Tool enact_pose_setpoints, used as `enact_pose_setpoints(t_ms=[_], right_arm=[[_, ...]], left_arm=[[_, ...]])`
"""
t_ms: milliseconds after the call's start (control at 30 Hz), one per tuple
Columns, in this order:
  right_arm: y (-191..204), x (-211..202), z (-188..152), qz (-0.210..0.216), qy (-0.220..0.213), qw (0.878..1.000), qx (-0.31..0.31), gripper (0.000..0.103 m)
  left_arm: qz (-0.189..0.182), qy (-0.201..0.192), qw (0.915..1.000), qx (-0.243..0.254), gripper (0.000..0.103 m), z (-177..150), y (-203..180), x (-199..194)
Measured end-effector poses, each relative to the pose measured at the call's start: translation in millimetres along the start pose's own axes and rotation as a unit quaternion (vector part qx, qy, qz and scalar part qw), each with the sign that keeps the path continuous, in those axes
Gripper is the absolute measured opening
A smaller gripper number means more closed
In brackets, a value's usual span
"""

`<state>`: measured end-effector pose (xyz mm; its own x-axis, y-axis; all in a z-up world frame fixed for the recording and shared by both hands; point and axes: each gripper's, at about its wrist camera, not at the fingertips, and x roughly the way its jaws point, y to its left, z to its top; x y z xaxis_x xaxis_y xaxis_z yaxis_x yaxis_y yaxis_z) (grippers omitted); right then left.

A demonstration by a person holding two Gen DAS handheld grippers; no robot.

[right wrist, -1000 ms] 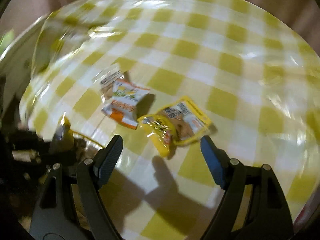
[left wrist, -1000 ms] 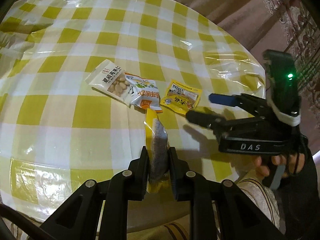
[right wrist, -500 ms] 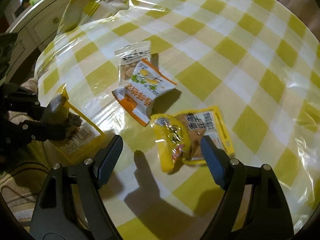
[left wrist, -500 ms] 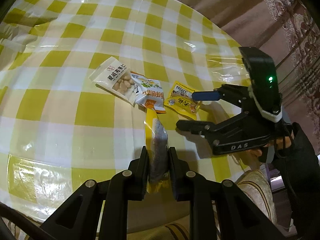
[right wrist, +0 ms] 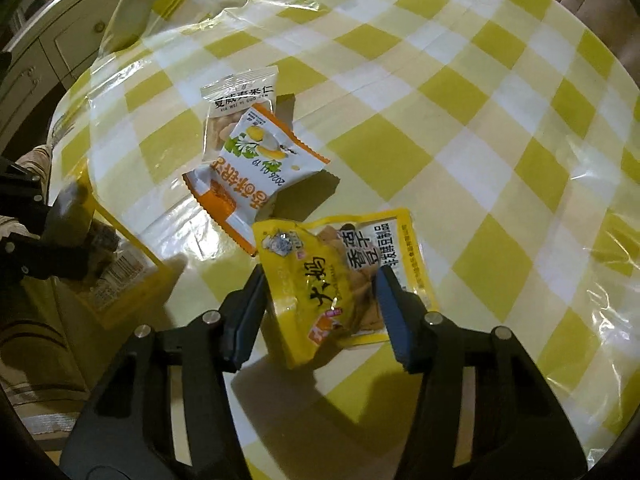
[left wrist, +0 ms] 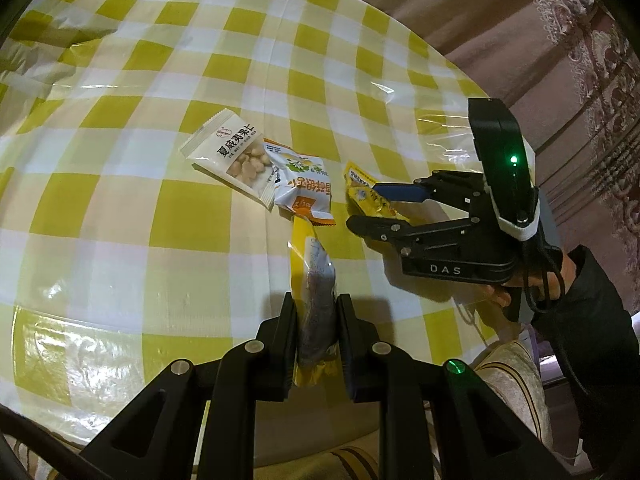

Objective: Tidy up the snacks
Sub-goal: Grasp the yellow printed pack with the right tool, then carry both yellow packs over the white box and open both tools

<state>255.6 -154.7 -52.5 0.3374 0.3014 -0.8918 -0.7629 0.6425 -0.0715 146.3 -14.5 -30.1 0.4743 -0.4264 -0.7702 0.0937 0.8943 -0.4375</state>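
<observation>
The left gripper (left wrist: 316, 320) is clamped on a yellow packet with a grey window (left wrist: 314, 292), holding it edge-up near the table's front edge, its far tip close to the other snacks. In the right wrist view the same packet (right wrist: 116, 264) shows at the far left, blurred, so I can't read its label.

The right gripper (right wrist: 320, 304) is spread about halfway, its fingers (right wrist: 394, 320) on either side of the yellow tofu snack pack (right wrist: 336, 276). The pack bulges up between them; whether the pads are pressing it yet is hard to say, though the gap looks about as wide as the pack. From the left wrist view that gripper (left wrist: 364, 208) lies low over the table with the same pack (left wrist: 366, 196) between its blue finger and its black one.

Just beyond, a white-and-orange snack packet (right wrist: 256, 160) lies partly on top of a white macadamia nut packet (right wrist: 236, 96), its orange end nearly touching the yellow pack. All rest on the yellow-and-white checked tablecloth (right wrist: 460, 128) under a glossy clear cover. Pinkish curtains (left wrist: 540, 60) hang behind the table, and a pale cabinet (right wrist: 52, 44) stands off to the side.
</observation>
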Motion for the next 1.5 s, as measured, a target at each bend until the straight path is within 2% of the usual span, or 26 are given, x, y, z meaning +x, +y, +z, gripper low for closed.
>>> enact_pose_setpoints(t_ms=[133, 167, 433, 733, 1133, 1500], right_arm=[[-1, -4, -5, -0.025, -0.012, 0.999, 0.029, 0.04], [-1, -6, -7, -0.031, -0.016, 0.999, 0.039, 0.039], [-4, -29, -27, -0.042, -0.041, 0.99, 0.131, 0.036], [2, -82, -48, -0.071, -0.064, 0.976, 0.198, 0.035], [26, -143, -115, -0.084, -0.097, 0.949, 0.288, 0.035], [28, -191, -198, -0.108, -0.104, 0.92, 0.362, 0.035]], left_arm=[[0.0, -0.006, 1.0, -0.002, 0.019, -1, 1, -1], [0.0, -0.006, 1.0, -0.001, 0.019, -1, 1, -2], [-0.006, -0.019, 0.9998, 0.006, 0.019, -2, -3, -9], [-0.014, -0.04, 0.999, 0.012, 0.019, -5, -14, -25], [-0.028, -0.05, 0.998, 0.028, 0.019, -23, -53, -43], [-0.06, -0.036, 0.9947, 0.076, 0.019, -40, -120, -42]])
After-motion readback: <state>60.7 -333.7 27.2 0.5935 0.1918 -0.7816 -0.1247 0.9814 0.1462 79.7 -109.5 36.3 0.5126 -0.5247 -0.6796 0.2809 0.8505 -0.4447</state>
